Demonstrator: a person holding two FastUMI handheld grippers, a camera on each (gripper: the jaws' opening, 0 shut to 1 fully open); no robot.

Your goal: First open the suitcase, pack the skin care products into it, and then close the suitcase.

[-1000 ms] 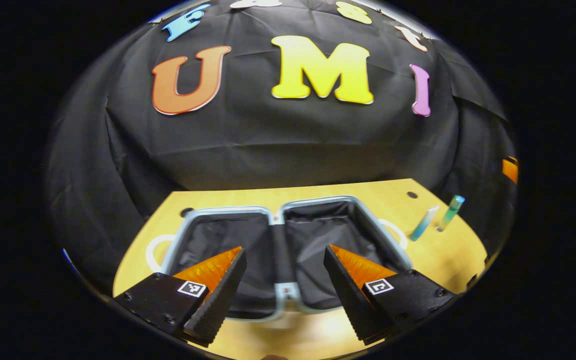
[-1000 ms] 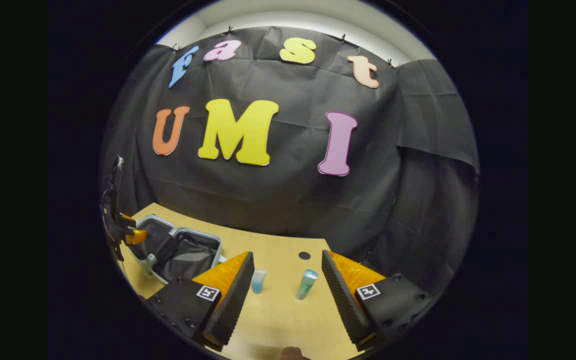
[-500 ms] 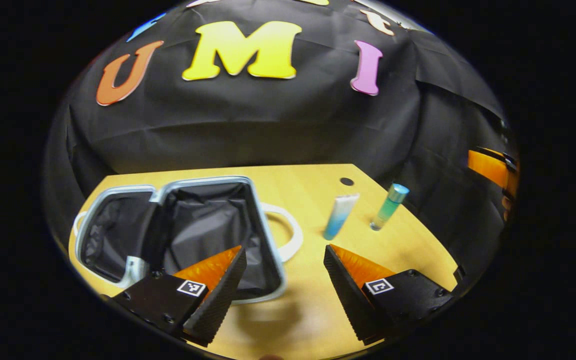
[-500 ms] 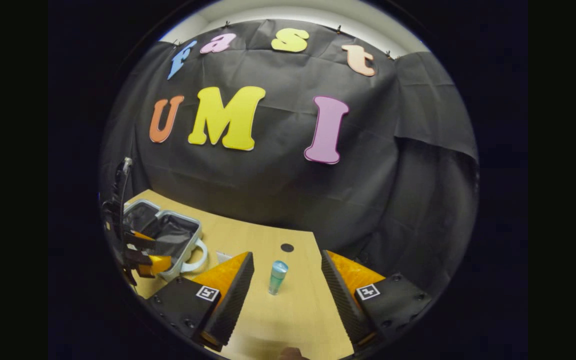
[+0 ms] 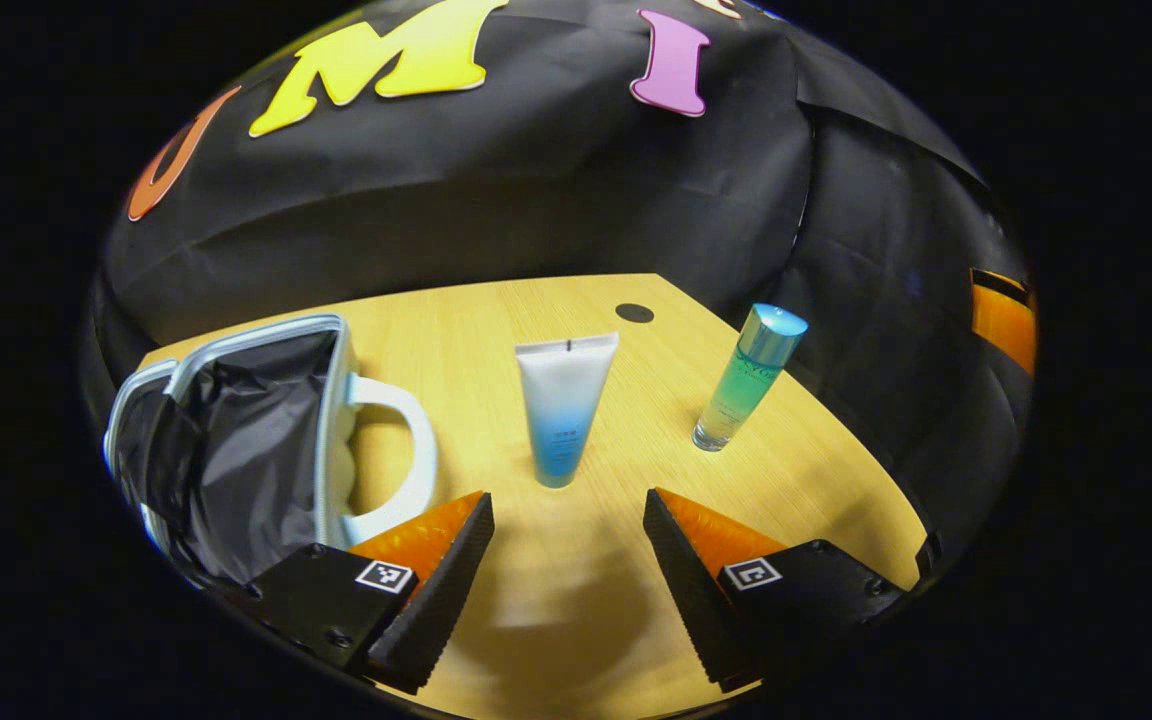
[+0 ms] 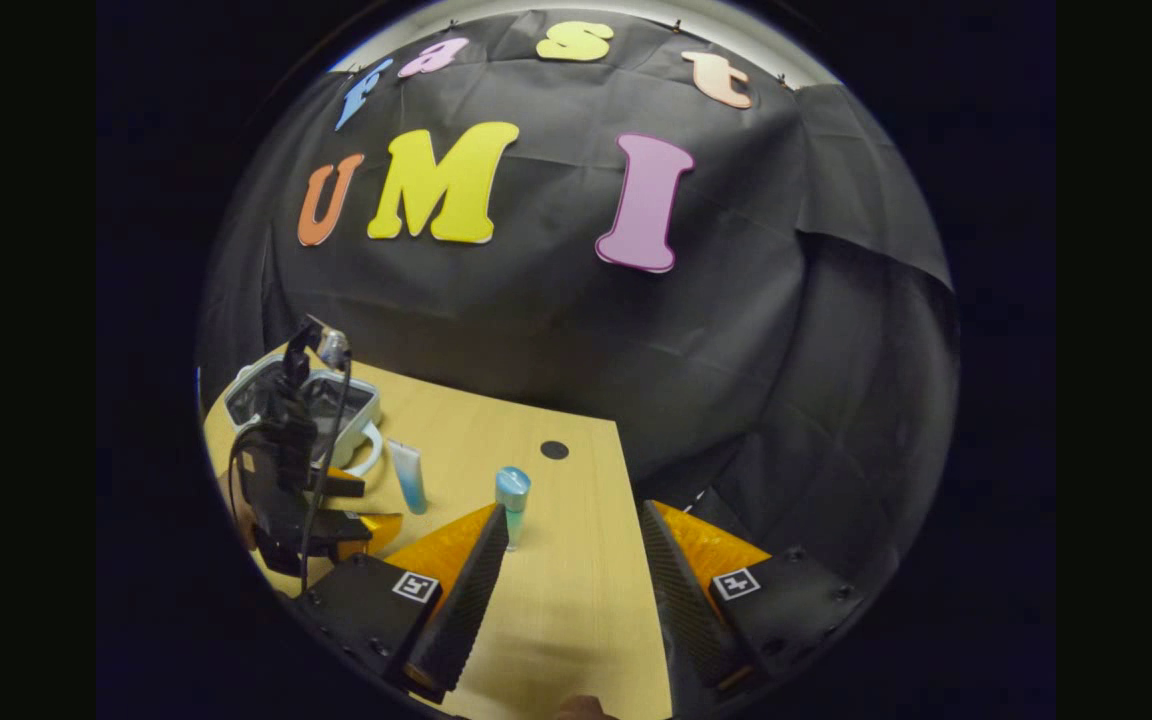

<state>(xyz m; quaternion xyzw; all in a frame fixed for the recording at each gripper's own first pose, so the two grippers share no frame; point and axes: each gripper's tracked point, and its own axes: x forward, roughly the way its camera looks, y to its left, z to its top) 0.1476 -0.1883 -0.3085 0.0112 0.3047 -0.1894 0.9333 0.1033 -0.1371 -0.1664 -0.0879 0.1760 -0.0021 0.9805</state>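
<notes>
A: What is sitting nearest in the left gripper view?
B: The left tool [image 5: 564, 530], fingers spread wide and holding nothing, is hovering over the wooden desk [image 5: 836, 480]. Just beyond it a white-and-blue tube [image 5: 561, 410] is lying flat, lined up with the gap between the fingers.

A: And past that?
B: A green bottle [image 5: 746, 378] with a blue cap is standing upright to the tube's right, apart from it. To the left, the suitcase [image 5: 236, 440] is lying open, its dark lining showing and its white handle [image 5: 406, 450] pointing toward the tube.

A: The other one?
B: The right tool [image 6: 571, 570] is also gaping wide and empty above the desk, with the bottle [image 6: 512, 505] just beyond its left finger.
</notes>
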